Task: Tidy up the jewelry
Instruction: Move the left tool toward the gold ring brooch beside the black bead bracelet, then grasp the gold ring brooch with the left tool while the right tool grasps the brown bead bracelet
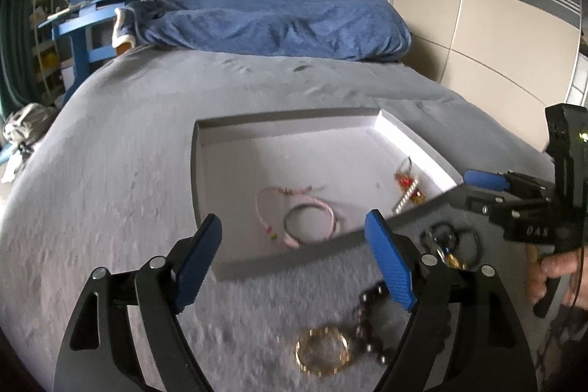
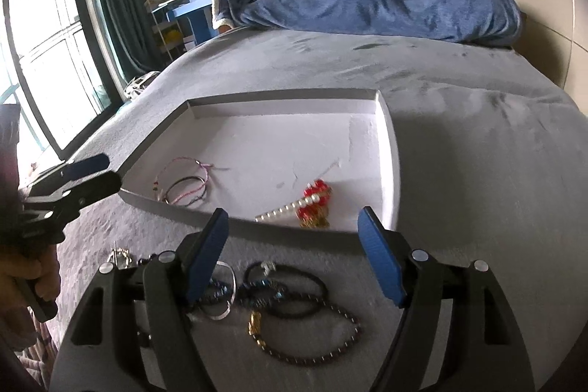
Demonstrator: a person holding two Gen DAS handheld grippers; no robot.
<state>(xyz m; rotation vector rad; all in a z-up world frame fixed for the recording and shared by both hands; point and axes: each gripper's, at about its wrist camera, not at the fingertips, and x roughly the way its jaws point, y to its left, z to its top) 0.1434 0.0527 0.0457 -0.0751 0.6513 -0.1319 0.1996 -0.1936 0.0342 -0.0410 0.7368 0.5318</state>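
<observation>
1. Left wrist view: the left gripper [image 1: 294,259] is held wide open with nothing between its pads, above the near rim of the tray [image 1: 235,267] on the bed [image 1: 110,171]. Pink bracelets [image 1: 297,219] are seen just beyond it inside the tray; a gold bracelet [image 1: 322,353] lies below it.
2. Right wrist view: the right gripper [image 2: 294,256] is likewise spread open and empty. A red and pearl ornament [image 2: 305,204] lies ahead in the tray; dark bracelets [image 2: 286,300] lie beneath it on the bed.

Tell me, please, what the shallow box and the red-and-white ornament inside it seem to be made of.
Shallow box: probably cardboard or stiff paperboard, matte; its walls are thin and flat, grey outside and white inside, with sharp folded corners.
Red-and-white ornament: apparently beads, a row of glossy white pearl-like ones, faceted red ones that glint, and gold-coloured parts, possibly metal or plastic.
</observation>
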